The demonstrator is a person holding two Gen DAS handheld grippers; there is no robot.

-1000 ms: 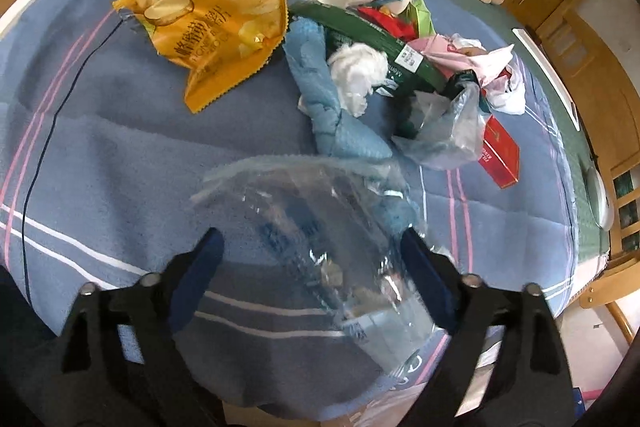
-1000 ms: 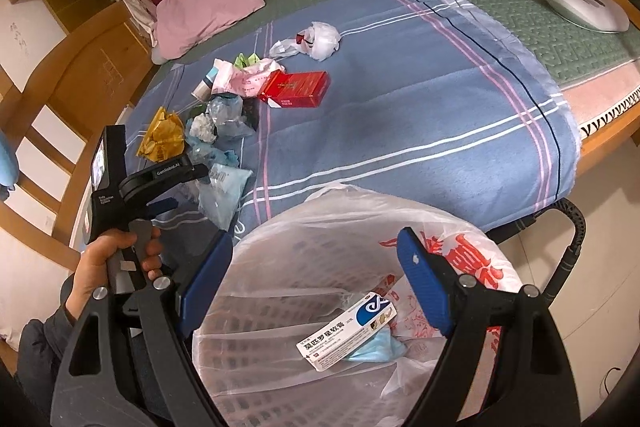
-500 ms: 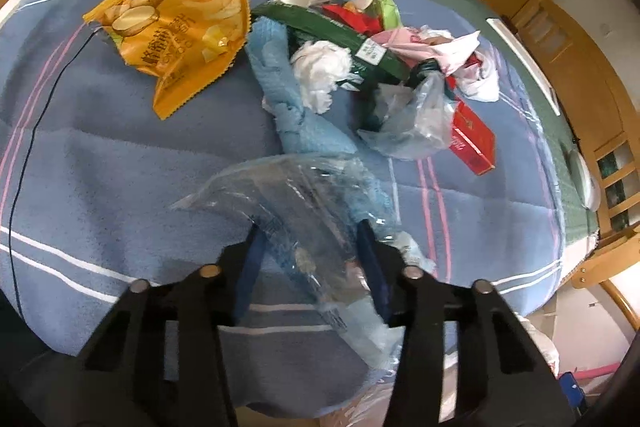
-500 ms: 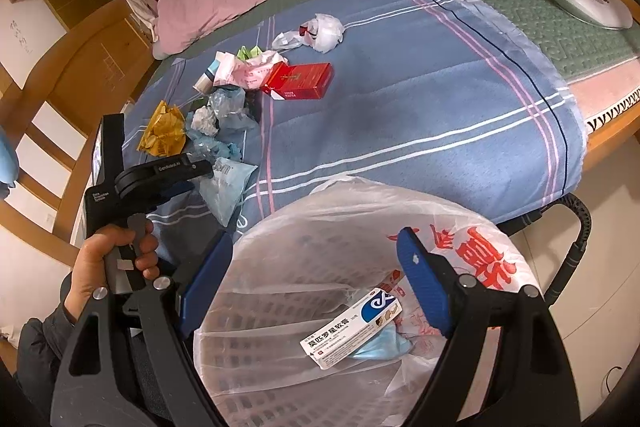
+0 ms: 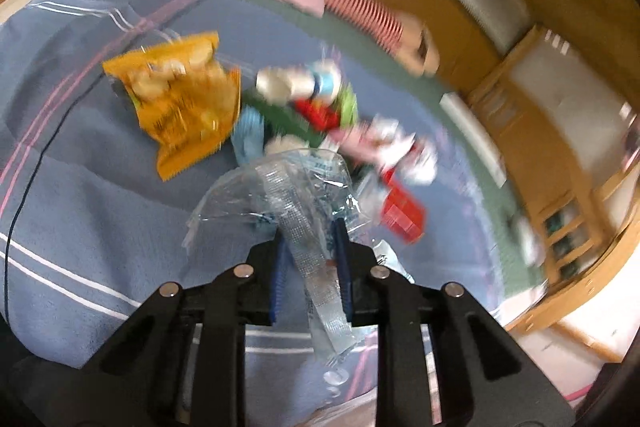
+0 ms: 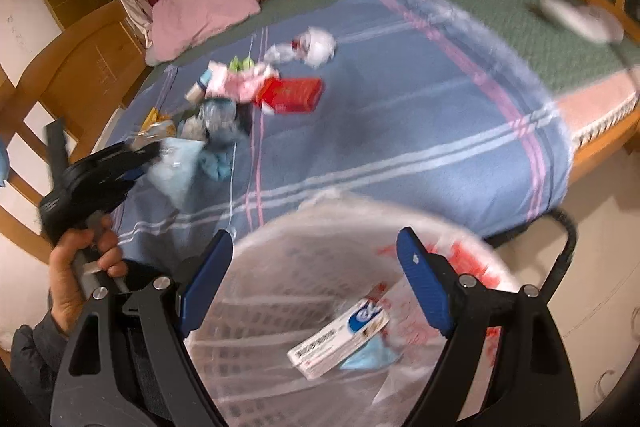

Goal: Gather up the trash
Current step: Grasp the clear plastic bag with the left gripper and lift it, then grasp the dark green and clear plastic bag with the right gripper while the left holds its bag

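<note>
My left gripper point(image 5: 310, 239) is shut on a clear crumpled plastic bag point(image 5: 288, 183) and holds it lifted above the blue blanket. It also shows in the right wrist view point(image 6: 136, 157) with the bag point(image 6: 172, 173) hanging from it. My right gripper point(image 6: 316, 259) is open and empty above a white-lined trash basket point(image 6: 280, 307) that holds a white medicine box point(image 6: 340, 339). A trash pile lies on the bed: an orange snack bag point(image 5: 180, 99), a paper cup point(image 5: 296, 81), a red box point(image 5: 400, 215), tissues.
The blue striped blanket point(image 6: 400, 131) covers the bed beside the basket. A pink pillow point(image 6: 200, 11) and a striped cushion lie at the back. A black cable point(image 5: 28, 183) runs along the blanket's left. Wooden cabinets surround the bed.
My left gripper closed on the clear plastic bag and lifted it off the blanket, tilting upward. My right gripper stayed open over the basket.
</note>
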